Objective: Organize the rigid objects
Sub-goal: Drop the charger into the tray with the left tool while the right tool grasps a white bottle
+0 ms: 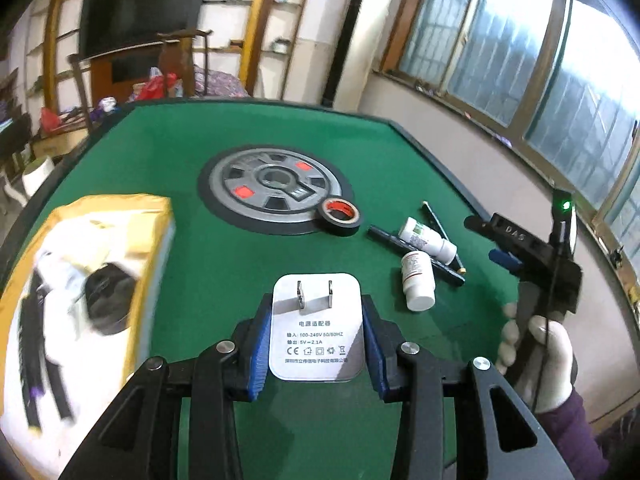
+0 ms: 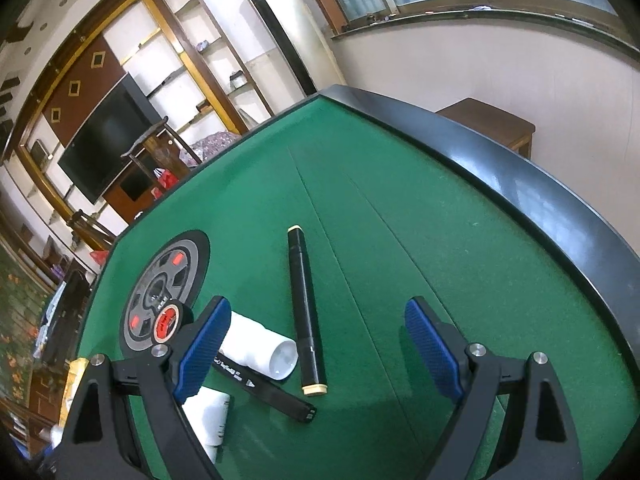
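My left gripper [image 1: 316,308] is shut on a white power adapter [image 1: 316,332], prongs pointing away, held above the green table [image 1: 192,248]. A yellow-rimmed box [image 1: 120,216] with white and black items sits blurred to its left. On the felt to the right lie two white bottles [image 1: 418,280] [image 1: 428,236], a black pen [image 1: 384,236] and a roll of black tape [image 1: 340,216]. My right gripper [image 2: 318,308] stands open over a black marker [image 2: 306,320], with a white bottle [image 2: 264,344] by its left pad. The second bottle [image 2: 210,416] is partly hidden under that finger.
A grey round disc [image 1: 276,184] is set into the table's middle. The right gripper [image 1: 486,240] and its gloved hand [image 1: 536,356] are at the table's right edge. The raised black rim [image 2: 520,184] bounds the felt. Shelves and a television stand beyond.
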